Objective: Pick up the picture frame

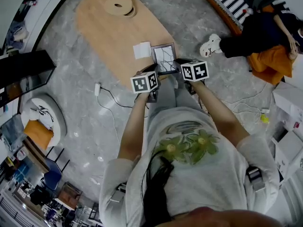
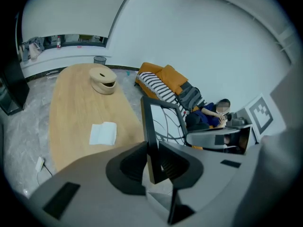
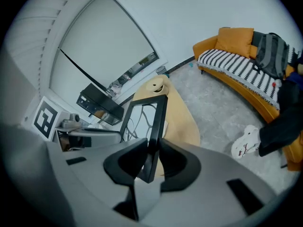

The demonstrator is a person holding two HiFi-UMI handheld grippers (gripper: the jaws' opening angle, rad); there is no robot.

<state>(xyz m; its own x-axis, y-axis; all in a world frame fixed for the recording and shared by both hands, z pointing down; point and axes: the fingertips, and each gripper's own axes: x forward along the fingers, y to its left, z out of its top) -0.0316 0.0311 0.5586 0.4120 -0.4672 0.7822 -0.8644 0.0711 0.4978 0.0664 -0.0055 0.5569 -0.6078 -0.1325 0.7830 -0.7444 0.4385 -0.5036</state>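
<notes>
Seen from above, the person's outstretched arms carry the left claw (image 1: pixel 153 71) and right claw (image 1: pixel 180 64), one on each side edge of the picture frame (image 1: pixel 164 58), whose glass shows dark branching lines. Just beside the frame, a white paper (image 1: pixel 141 50) lies on the wooden table (image 1: pixel 104 30); a round wooden box (image 1: pixel 120 5) sits at its far end.

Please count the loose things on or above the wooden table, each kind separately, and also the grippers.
Picture frame: 1
White folded sheet: 1
Round wooden object: 1
Grippers: 2 (left gripper, right gripper)
Total: 5
</notes>
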